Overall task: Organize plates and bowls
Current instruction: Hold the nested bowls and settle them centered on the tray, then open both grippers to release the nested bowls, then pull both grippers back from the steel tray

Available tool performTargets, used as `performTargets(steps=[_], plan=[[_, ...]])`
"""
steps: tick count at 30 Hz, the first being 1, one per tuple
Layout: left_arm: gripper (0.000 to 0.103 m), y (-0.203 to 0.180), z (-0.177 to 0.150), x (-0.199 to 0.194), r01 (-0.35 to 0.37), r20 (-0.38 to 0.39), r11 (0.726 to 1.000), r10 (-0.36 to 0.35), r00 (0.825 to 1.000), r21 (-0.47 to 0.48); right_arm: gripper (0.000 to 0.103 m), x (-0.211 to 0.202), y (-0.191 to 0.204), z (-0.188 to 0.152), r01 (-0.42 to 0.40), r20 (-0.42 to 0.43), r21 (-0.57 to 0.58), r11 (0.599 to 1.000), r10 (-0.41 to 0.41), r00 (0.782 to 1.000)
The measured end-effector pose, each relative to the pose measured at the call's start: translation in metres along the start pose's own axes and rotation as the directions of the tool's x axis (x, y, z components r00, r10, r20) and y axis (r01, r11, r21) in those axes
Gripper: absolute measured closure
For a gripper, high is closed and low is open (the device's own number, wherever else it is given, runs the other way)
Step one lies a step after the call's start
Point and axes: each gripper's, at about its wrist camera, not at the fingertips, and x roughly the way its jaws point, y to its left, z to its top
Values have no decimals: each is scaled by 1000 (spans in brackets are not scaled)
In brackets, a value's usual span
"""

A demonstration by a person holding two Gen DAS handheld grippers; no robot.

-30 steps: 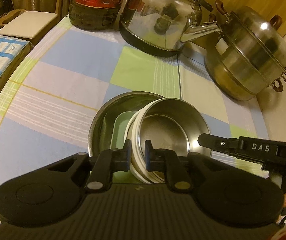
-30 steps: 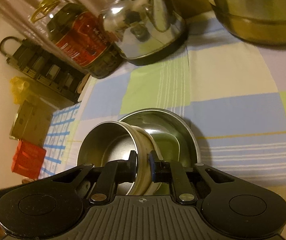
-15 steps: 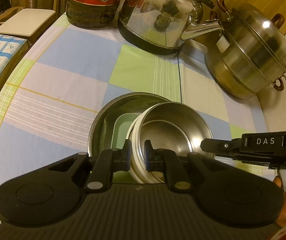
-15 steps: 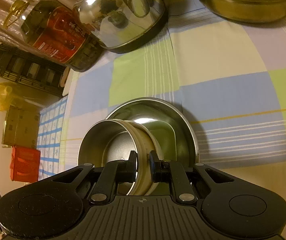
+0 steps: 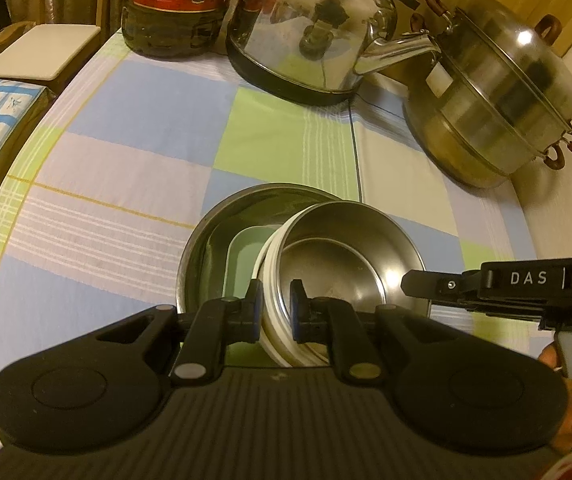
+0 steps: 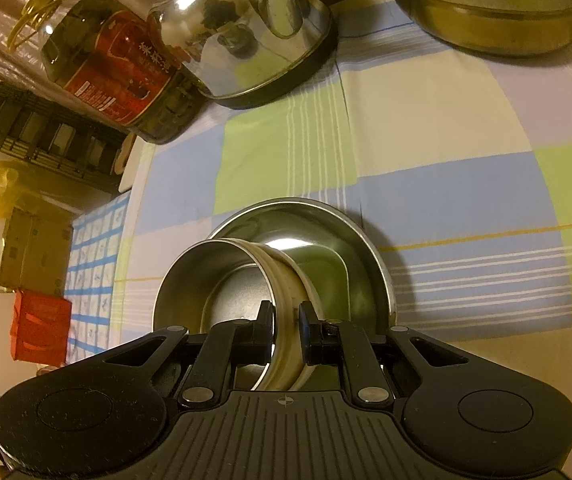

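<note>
Left tool [image 5: 273, 306] and right tool [image 6: 286, 330] both clamping opposite rim sides of steel bowl [image 5: 350, 256], holding it tilted over steel plate [image 5: 221, 216] near tabletop [image 5: 133, 120] front edge.

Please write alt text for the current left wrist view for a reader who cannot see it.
The left tool is shut on the rim of a small steel bowl tilted in a larger steel basin on a checked tablecloth. Behind stand a kettle and steamer pot.
</note>
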Motion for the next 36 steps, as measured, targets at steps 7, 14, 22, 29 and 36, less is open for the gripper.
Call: performTargets(steps=[7,14,22,29,36], plan=[[91,-6,3,-9,-19,36,997,16,999,77,86,-5,3,-3,13,53,2,1000,-13,999],[91,-11,4,-31,14,91,989,-28,995,146,44,-29,4,-18,-19,174,14,1000,17,985],[91,-26,-25,-64,39,130,965,-75,989,258,36,-75,8,-72,24,338,-49,999,-6,941],[88,-44,-75,-92,55,135,947,-102,986,315,35,-97,5,-131,104,354,-106,989,-60,933],[87,-66,-123,-104,65,94,940,-102,990,335,35,-118,-8,-176,151,325,-123,981,-104,940]])
